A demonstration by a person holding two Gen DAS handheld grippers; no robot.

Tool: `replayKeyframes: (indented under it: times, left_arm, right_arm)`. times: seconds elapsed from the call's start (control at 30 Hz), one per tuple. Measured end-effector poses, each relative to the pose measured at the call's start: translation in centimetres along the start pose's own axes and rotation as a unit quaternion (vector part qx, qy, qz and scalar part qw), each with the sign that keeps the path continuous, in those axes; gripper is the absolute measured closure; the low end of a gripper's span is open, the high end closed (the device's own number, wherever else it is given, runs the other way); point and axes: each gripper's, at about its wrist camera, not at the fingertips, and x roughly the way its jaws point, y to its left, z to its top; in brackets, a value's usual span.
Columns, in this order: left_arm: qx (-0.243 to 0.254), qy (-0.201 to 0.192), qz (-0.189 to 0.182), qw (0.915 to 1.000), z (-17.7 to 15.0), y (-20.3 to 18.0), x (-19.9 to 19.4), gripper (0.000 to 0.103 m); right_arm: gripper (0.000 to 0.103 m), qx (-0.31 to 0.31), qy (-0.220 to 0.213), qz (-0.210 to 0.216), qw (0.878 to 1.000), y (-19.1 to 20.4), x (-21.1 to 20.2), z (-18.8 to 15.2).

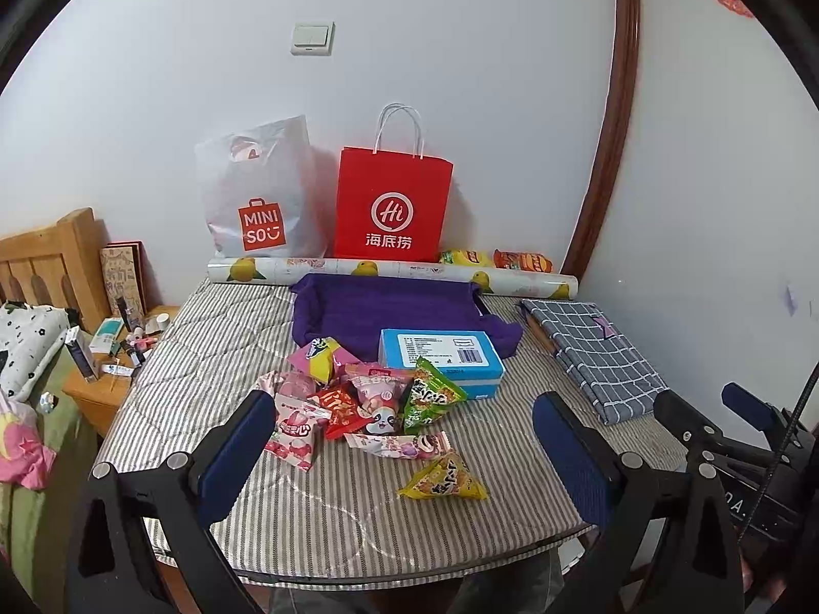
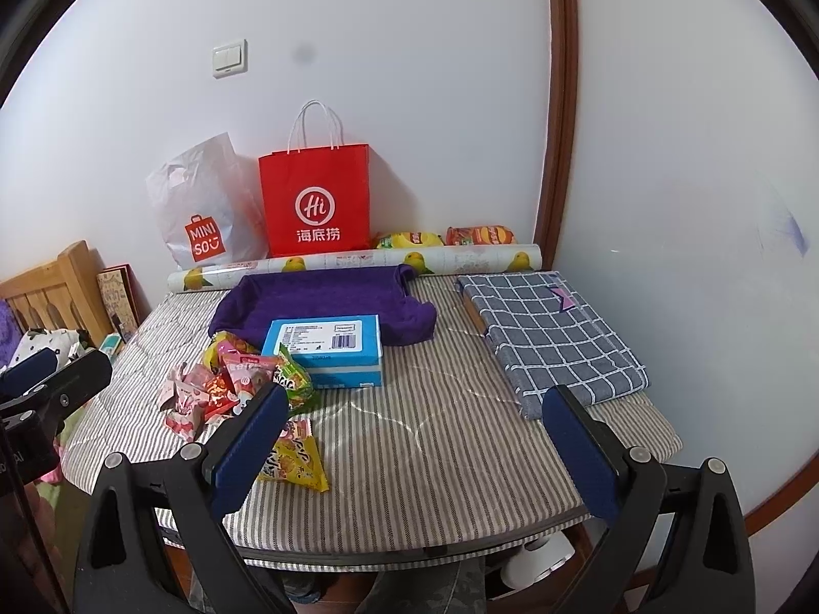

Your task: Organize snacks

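A pile of small snack packets [image 1: 353,399] lies on the striped table cover [image 1: 205,358], left of a blue box [image 1: 440,358]. A yellow triangular packet [image 1: 444,481] lies apart, nearer the front edge. A purple cloth tray [image 1: 379,312] sits behind the box. My left gripper [image 1: 404,453] is open and empty, held above the front of the table just before the pile. My right gripper [image 2: 414,442] is open and empty, to the right of the pile [image 2: 230,384]; its left finger covers part of the yellow packet [image 2: 297,465]. The blue box [image 2: 327,348] and purple tray [image 2: 317,302] also show there.
A red paper bag [image 1: 391,204] and a white Miniso bag [image 1: 258,199] stand against the wall behind a rolled lemon-print sheet [image 1: 389,273]. Two chip bags [image 1: 494,258] lie behind the roll. A folded checked cloth [image 1: 594,353] is at the right. A cluttered nightstand [image 1: 117,353] stands at the left.
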Motion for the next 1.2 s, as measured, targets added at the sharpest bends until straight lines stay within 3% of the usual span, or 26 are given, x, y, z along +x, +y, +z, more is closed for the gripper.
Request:
replayKeyframes:
  times: [1.2]
  left_arm:
    - [0.002,-0.009,-0.003,1.0,-0.06,-0.13,-0.32,0.002]
  right_arm:
    - [0.004,0.016,0.009,0.014,1.0,-0.23,0.41,-0.46]
